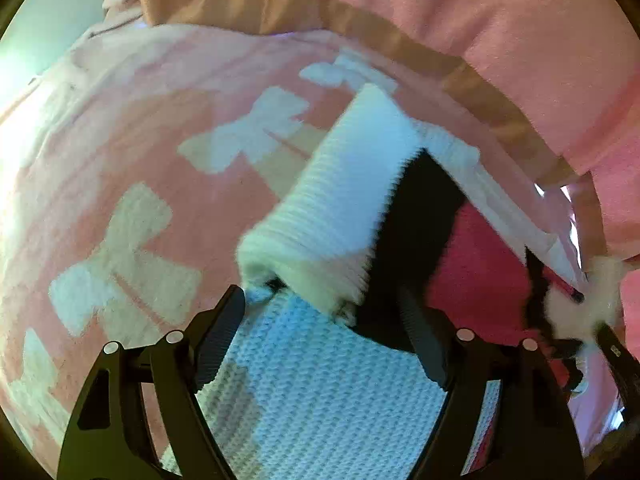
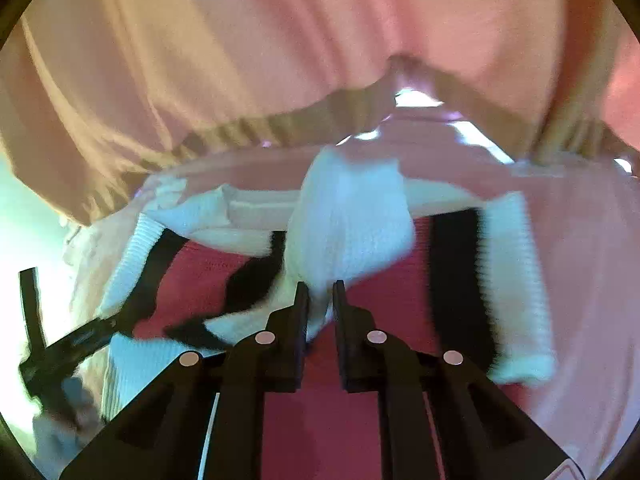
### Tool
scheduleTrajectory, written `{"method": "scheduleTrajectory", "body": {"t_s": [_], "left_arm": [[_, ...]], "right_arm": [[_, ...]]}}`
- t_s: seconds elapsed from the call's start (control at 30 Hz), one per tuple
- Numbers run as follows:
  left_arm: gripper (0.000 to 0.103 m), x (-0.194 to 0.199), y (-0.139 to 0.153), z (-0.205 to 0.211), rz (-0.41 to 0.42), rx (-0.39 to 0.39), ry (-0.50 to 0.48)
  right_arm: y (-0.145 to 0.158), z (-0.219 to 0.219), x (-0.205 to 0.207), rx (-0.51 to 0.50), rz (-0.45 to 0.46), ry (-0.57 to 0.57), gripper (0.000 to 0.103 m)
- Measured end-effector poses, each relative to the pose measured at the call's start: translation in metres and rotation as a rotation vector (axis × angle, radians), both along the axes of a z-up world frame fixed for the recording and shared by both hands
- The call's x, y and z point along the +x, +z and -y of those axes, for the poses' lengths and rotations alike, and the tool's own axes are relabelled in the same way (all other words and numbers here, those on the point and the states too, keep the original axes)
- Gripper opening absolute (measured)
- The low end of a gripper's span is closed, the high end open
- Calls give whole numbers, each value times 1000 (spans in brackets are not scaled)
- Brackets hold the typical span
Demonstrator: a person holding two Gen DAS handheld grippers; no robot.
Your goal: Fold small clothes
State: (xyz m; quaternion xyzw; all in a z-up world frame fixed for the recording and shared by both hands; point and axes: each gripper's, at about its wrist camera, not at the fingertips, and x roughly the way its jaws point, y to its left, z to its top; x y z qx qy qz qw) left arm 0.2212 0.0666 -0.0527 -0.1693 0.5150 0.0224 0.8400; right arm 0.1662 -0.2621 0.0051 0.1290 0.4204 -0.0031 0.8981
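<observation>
Looks like a home bedroom. Work surface is a bed: soft pink fleece blanket point(image 1: 132, 120) with pale bow shapes point(image 1: 248, 132). Pink drape with tan ribbed hem point(image 1: 420, 52) hangs right behind the blanket. Small knit sweater point(image 2: 348, 216) lies on the blanket.

The small sweater point(image 1: 320, 392) is chunky knit in white, black and red, ribbed at its cuff point(image 1: 320, 216). Under it lies a fuzzy matt pink blanket point(image 1: 132, 128) with pale bows. Each claw point(image 2: 321, 292) is matt black plastic with silvery metal pins.
</observation>
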Motion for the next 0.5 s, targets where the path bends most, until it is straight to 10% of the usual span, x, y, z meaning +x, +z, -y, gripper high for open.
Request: {"method": "scheduleTrajectory", "body": {"t_s": [0.1, 0.23, 0.3, 0.37, 0.5], "left_arm": [[76, -1, -5, 2, -5, 23, -9], [76, -7, -9, 3, -8, 9, 8], [77, -10, -3, 4, 8, -4, 10], [82, -12, 1, 4, 18, -27, 22], [84, -4, -9, -3, -5, -89, 79]], "right_arm": [[-31, 28, -10, -63, -112, -43, 17], [-60, 57, -6, 117, -200, -100, 18], [-46, 60, -3, 160, -140, -99, 35], [-38, 58, -1, 135, -101, -115, 76], [-53, 60, 12, 112, -147, -156, 76]]}}
